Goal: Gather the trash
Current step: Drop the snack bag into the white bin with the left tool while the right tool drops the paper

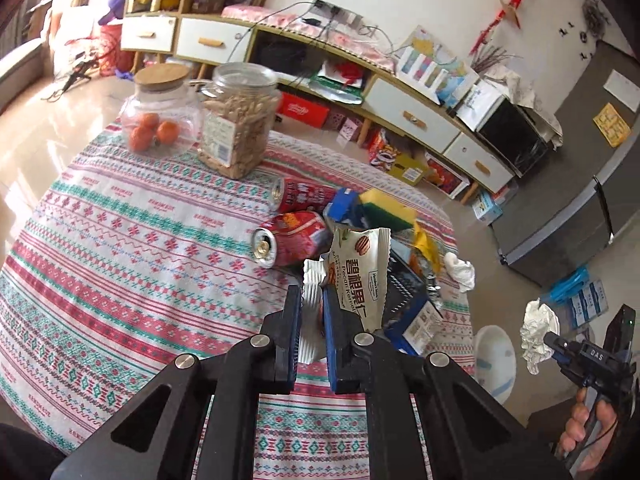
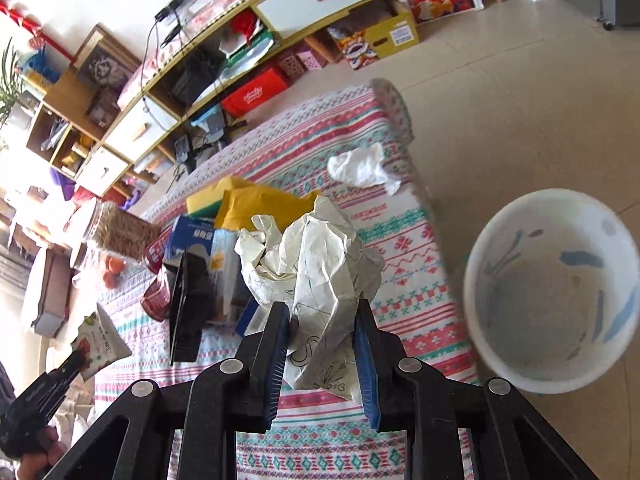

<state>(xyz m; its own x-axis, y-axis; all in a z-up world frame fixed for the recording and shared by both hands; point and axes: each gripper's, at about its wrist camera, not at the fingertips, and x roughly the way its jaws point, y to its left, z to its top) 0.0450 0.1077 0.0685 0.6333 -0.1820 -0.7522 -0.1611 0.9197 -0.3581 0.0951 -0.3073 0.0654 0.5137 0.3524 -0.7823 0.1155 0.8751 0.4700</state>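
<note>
My left gripper [image 1: 312,300] is shut on a white pecan snack wrapper [image 1: 360,268], lifted above the patterned tablecloth [image 1: 120,240]. The right wrist view shows that same wrapper [image 2: 100,344] at the lower left, pinched in the left gripper [image 2: 78,360]. My right gripper [image 2: 322,312] is shut on a crumpled ball of white paper [image 2: 316,264], held over the table's edge. From the left wrist view this paper [image 1: 538,328] hangs off the table's right side in the right gripper [image 1: 554,344]. A white plastic bin [image 2: 556,292] stands on the floor, right of the table.
Two red cans [image 1: 296,236], a yellow-green sponge [image 1: 386,206], blue cartons [image 1: 416,320], a yellow packet [image 2: 260,208] and a white tissue [image 2: 360,168] lie on the table. A nut jar [image 1: 236,120] and a glass jar of oranges [image 1: 160,116] stand at the far end. A low cabinet [image 1: 412,112] lines the wall.
</note>
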